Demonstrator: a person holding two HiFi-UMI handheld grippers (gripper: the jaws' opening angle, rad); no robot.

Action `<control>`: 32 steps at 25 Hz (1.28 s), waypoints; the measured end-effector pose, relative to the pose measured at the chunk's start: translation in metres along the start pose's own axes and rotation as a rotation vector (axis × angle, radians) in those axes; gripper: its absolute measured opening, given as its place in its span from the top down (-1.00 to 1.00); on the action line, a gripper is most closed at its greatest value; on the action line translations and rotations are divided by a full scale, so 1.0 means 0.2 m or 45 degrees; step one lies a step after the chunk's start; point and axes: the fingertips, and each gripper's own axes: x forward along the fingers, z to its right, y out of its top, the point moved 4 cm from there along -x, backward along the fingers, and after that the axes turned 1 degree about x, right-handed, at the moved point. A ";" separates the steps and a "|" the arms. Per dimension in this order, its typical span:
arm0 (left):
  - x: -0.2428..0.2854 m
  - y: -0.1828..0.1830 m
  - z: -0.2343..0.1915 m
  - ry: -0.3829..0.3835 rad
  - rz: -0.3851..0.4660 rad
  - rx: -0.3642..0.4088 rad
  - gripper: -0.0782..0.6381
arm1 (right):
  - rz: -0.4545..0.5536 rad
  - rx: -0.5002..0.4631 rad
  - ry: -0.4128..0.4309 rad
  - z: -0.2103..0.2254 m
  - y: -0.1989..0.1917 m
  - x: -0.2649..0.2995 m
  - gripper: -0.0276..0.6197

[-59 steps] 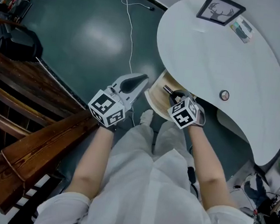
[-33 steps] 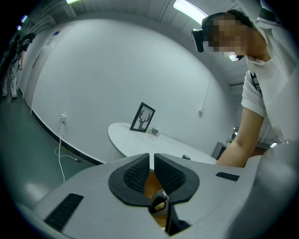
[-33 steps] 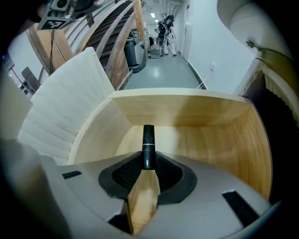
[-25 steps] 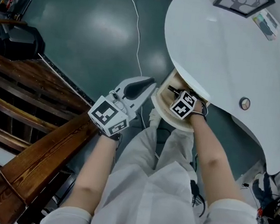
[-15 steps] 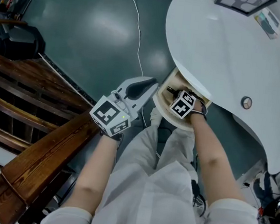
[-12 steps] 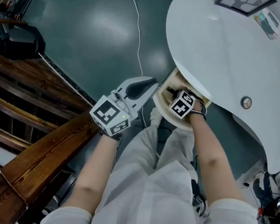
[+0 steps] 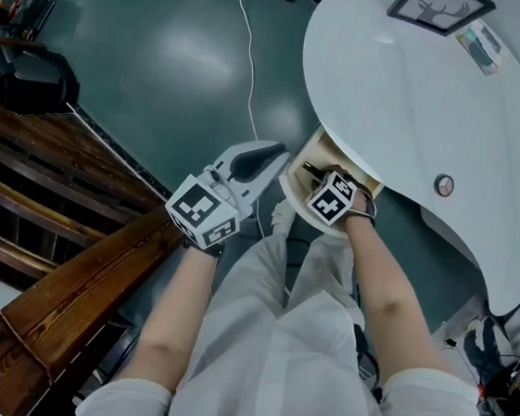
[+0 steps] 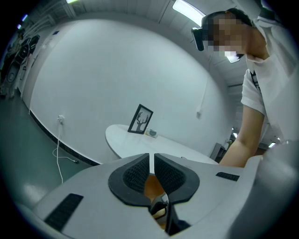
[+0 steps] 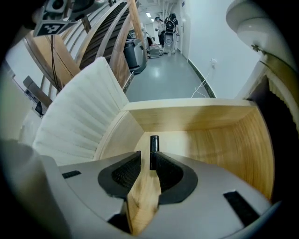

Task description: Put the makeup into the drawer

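— Looking for the makeup: where is it?

— It is a slim black tube [image 9: 153,150], pinched at its lower end between the jaws of the right gripper [image 9: 150,162]. The jaws are closed onto it from both sides, and its upper end sticks out past their tips. It sits inside the open drawer [image 9: 219,135], above the pale wooden floor and well short of the back wall.

— And the drawer itself?

— Light wood inside, pulled out from under the near left edge of the desk [image 7: 412,99]. Nothing else shows on its floor in the right gripper view.

— What about the other hand?

— The left gripper [image 8: 152,163] hangs just beside the drawer's left side, over the floor [image 7: 165,61], apart from the desk. Its jaws are drawn together to a thin slit with nothing between them.

— Describe the desk.

— A white, smooth top with rounded edges, mostly bare. A framed deer picture [image 7: 440,7] lies at the far edge with a small packet [image 7: 479,46] just beside it, and a little round thing [image 7: 444,185] rests near the near edge, to the right of the drawer.

— And the room?

— The floor is a glossy dark green, with a white cable [image 7: 244,51] trailing across it towards the drawer. Dark brown wooden beams [image 7: 66,274] run along the left side.
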 end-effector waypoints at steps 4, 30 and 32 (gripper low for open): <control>-0.02 0.05 0.02 -0.004 0.020 0.009 0.71 | 0.020 0.025 -0.027 -0.01 0.02 -0.11 0.63; 0.07 0.37 0.28 -0.140 0.058 0.117 0.71 | 0.468 0.388 -0.362 0.01 -0.01 -1.13 0.72; 0.10 0.39 0.30 -0.155 0.059 0.123 0.71 | 0.507 0.417 -0.403 0.03 -0.03 -1.21 0.74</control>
